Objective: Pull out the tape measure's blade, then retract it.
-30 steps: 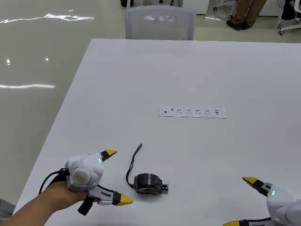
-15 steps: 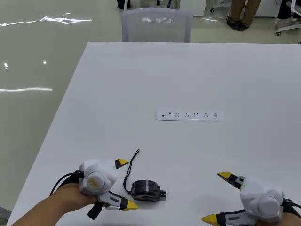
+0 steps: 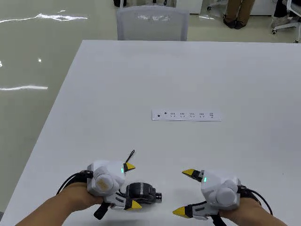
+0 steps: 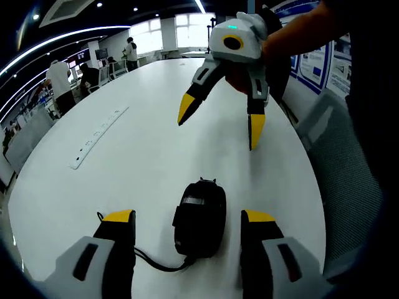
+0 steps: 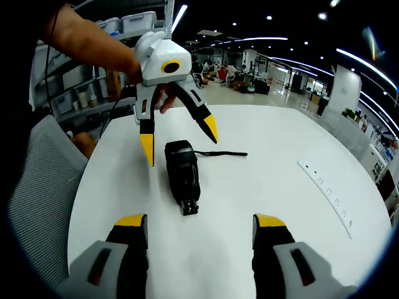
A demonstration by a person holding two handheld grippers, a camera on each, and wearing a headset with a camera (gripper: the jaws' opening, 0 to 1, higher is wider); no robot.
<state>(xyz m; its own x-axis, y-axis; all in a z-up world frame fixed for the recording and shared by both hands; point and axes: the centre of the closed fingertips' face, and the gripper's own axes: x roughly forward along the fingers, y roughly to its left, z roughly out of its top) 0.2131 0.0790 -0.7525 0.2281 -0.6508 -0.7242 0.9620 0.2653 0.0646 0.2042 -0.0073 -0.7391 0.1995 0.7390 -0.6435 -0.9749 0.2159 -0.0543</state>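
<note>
Lying flat on the white counter (image 3: 188,75), the black tape measure (image 3: 140,192) sits near the front edge, between the jaws of the left claw (image 3: 132,185). That claw is spread wide, with a gap on each side of the case; no contact is seen. The blade is fully wound in, its hook end pointing toward the right claw (image 3: 183,192), which is near, also spread wide and holding nothing. A black wrist strap (image 5: 221,153) trails from the case. A power strip (image 3: 186,115) lies farther back, well apart.
</note>
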